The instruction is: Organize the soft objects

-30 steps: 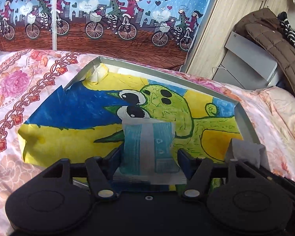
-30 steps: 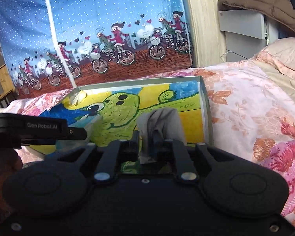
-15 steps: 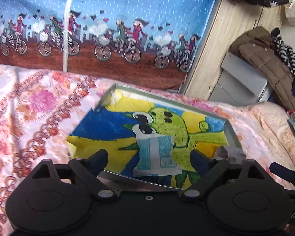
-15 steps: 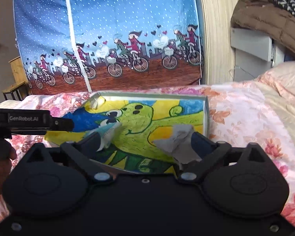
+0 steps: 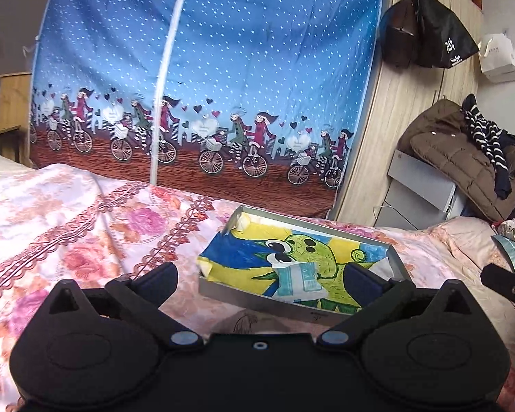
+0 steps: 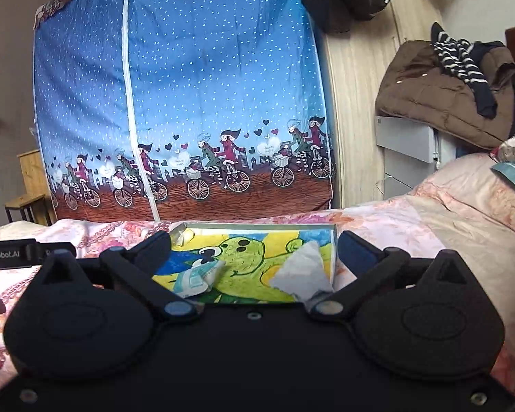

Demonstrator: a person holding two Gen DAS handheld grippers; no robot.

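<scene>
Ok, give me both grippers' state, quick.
Left gripper: fingers opening, nothing between them; teal packet lies in the tray.
Right gripper: open, empty; grey cloth in tray.

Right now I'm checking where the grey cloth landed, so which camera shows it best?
The right wrist view: the grey cloth lies crumpled in the tray, near its right wall, almost fully visible. In the left wrist view only a pale corner shows, behind a finger of the left gripper.

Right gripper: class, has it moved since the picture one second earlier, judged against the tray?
Yes. The right gripper has drawn back from the tray, which now looks smaller, leaving the grey cloth lying inside.
</scene>
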